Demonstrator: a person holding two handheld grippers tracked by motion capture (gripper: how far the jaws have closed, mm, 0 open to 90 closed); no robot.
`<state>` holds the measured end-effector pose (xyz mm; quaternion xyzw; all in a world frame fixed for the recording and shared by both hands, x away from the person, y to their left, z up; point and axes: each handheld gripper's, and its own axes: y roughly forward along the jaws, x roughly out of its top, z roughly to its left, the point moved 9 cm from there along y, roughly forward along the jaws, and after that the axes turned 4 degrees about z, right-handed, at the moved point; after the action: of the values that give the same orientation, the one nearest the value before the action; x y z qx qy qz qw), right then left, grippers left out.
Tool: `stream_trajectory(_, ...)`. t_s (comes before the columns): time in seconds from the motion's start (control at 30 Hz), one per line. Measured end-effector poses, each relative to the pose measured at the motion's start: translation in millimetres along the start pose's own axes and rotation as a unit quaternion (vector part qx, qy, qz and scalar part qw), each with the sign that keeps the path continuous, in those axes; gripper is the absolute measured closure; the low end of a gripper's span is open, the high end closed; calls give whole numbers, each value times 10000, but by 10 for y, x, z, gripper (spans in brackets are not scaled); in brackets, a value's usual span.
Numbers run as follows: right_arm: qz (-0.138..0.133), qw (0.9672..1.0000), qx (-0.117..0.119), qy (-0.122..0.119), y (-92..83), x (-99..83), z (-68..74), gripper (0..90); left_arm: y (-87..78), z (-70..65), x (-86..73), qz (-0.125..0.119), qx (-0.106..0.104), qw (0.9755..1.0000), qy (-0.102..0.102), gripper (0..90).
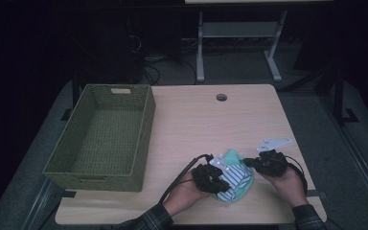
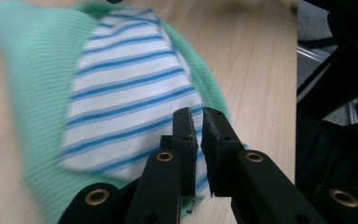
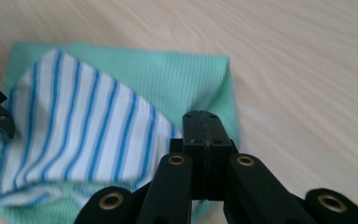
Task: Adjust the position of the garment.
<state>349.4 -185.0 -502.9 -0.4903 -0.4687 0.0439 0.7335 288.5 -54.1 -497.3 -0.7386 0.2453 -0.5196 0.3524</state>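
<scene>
Hands came in from the near edge of the table (image 1: 191,120), each working a gripper on a small folded cloth (image 1: 235,178) that lay close to that edge, right of centre. The left gripper (image 1: 216,183) sat on the cloth's near left side with its jaws drawn almost together, only a thin slit between the pads, and the striped layer's edge seemed caught there, though the pinch itself was hard to make out. The right gripper (image 3: 207,140) had its jaws fully closed at the opposite border, seemingly nipping the green fabric. Holding both sides this way probably kept the layers stacked and taut for another fold or a lift. The cloth itself was mint green ribbed knit with a white panel (image 3: 74,126) crossed by thin blue stripes lying on top, green showing around it. Farther off to the left stood an olive woven basket (image 1: 146,127), well apart, likely where the bundle belonged.
</scene>
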Motion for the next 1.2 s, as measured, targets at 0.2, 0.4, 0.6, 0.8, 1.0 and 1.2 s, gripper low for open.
stream_trajectory(0.2, -95, 9998, 108, -147, 77, 210, 32, 898, -200, 186, -42, -190, 232, 9993, -238, 857)
stream_trajectory(0.4, -186, 9993, 238, -241, 198, 385, 99, 898, -308, 413, -70, -306, 525, 9972, -435, 866)
stream_trajectory(0.6, -11, 9989, 346, -324, 365, 422, 153, 898, -200, 496, -81, -170, 556, 9971, -482, 866)
stream_trajectory(0.8, 300, 9984, 350, -318, 559, 308, 154, 898, -17, 524, -180, 314, 824, 9956, -314, 873)
stream_trajectory(1.0, 370, 9982, 322, -336, 609, 291, 157, 899, -1, 580, -239, 493, 931, 9942, -210, 896)
stream_trajectory(1.2, 26, 9994, 241, -227, 448, 356, 59, 898, -162, 550, -209, 204, 939, 9949, -308, 859)
